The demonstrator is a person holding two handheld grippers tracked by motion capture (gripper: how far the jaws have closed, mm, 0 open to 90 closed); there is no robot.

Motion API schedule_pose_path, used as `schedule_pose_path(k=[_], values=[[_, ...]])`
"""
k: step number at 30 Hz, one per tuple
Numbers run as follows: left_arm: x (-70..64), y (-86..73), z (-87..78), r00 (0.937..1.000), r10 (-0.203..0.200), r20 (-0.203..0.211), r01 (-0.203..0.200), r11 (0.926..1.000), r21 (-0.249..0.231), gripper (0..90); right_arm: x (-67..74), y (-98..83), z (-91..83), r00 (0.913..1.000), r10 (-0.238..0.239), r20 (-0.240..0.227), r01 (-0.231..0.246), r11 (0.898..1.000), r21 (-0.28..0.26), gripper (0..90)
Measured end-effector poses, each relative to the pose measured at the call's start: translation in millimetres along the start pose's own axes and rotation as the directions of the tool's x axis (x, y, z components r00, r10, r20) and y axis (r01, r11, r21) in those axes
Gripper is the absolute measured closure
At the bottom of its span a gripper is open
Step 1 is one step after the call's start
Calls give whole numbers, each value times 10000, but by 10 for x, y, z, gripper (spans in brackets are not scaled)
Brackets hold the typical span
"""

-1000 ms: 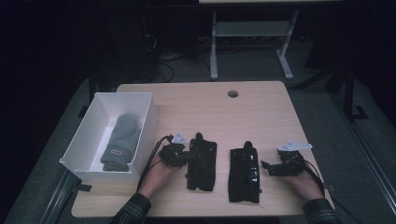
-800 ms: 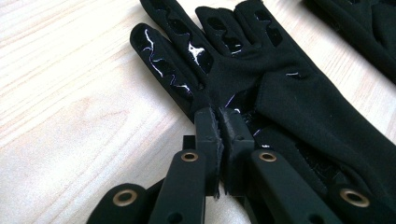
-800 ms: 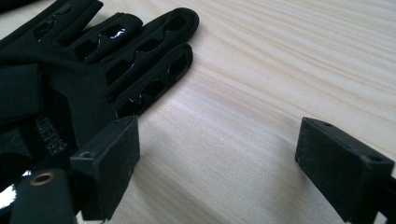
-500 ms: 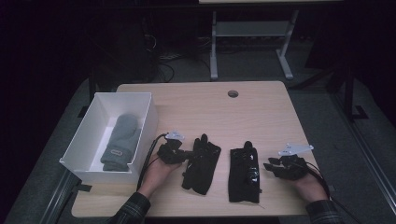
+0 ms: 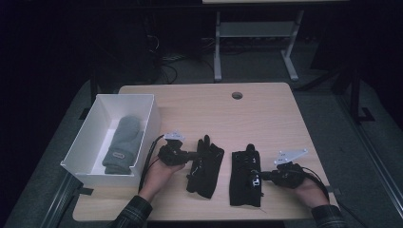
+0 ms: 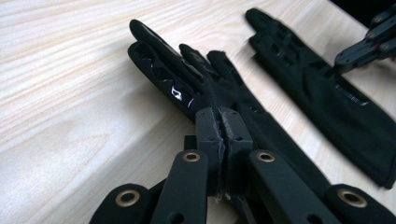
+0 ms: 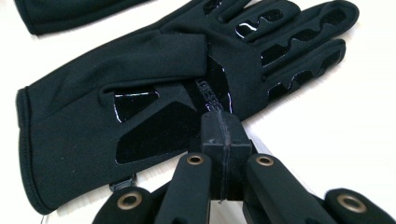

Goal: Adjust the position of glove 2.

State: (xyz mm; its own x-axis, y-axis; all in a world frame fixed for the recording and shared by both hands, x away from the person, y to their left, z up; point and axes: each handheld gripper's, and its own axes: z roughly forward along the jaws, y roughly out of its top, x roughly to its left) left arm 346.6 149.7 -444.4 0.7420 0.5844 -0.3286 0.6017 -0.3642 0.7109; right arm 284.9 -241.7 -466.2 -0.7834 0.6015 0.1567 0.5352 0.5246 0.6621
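Left hand-held gripper [image 5: 194, 155] | clamped on left black glove's [image 5: 206, 166] edge

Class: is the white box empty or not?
Not empty. One grey mitten lies inside the white box; both black gloves lie outside, on the table.

The place looked like a lab or test room. A plain light wooden tabletop [image 5: 266, 114] with a cable hole [image 5: 236, 95] near its far edge stood on grey carpet [image 5: 332, 123]. Beyond the far edge, cables [image 5: 166, 66] trailed across the dark floor beside a metal table frame [image 5: 256, 42].
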Motion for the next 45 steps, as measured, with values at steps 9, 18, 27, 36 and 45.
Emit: schedule_pose_path(k=[9, 18, 27, 36, 45], values=[[-48, 43, -63, 9944, -354, 999, 397, 9984, -410, 878, 86, 78, 93, 9993, -159, -335, 160, 9999, 30, 900], [-158, 71, -64, 9861, -351, 1621, 427, 9981, -435, 878, 115, 111, 145, 9987, -229, -450, 233, 9997, 84, 900], [-192, 111, -41, 9799, -466, 1939, 605, 9960, -664, 878, 156, 153, 201, 9978, -333, -565, 336, 9994, 54, 900], [-159, 188, -58, 9803, -362, 1940, 551, 9942, -927, 878, 196, 256, 317, 9962, -455, -740, 457, 9990, 3, 900], [-195, 248, -33, 9788, -125, 2046, 333, 9946, -987, 878, 266, 386, 444, 9947, -634, -814, 631, 9980, -65, 900]])
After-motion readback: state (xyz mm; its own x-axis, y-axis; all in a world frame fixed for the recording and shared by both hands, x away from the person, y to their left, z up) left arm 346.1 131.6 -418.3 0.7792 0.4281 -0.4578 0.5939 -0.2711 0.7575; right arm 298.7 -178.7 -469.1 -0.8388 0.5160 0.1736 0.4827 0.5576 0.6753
